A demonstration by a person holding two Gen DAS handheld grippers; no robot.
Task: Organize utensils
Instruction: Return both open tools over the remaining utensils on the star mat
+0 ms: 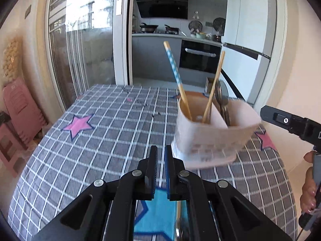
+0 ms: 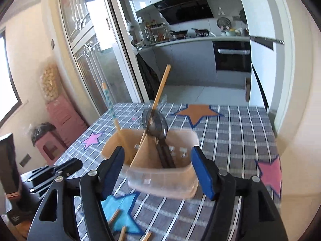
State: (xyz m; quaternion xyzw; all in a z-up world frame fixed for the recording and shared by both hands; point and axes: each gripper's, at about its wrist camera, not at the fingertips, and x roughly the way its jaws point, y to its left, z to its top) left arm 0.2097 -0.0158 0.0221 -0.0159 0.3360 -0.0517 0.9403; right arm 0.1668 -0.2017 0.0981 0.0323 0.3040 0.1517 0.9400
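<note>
A pale, translucent utensil holder (image 1: 216,138) (image 2: 160,178) stands on the checked tablecloth, blurred in both views. One compartment holds a blue-checked chopstick (image 1: 173,66) and a wooden chopstick (image 1: 215,78). The other holds metal spoons (image 2: 156,124). My right gripper (image 2: 158,172) is open. Its blue pads (image 2: 202,172) stand on either side of the holder's near end without squeezing it. My left gripper (image 1: 161,152) is shut just left of the holder's base, with nothing visible between its tips. Loose wooden chopsticks (image 2: 115,218) lie on a blue star near the front edge.
The grey checked tablecloth (image 1: 112,124) bears pink, orange and blue stars. A shiny metal strip (image 1: 179,221) shows under my left gripper, mostly hidden. A hand (image 1: 308,190) holds the right gripper at the table's right edge. Pink stools (image 2: 60,116) and a glass door stand left.
</note>
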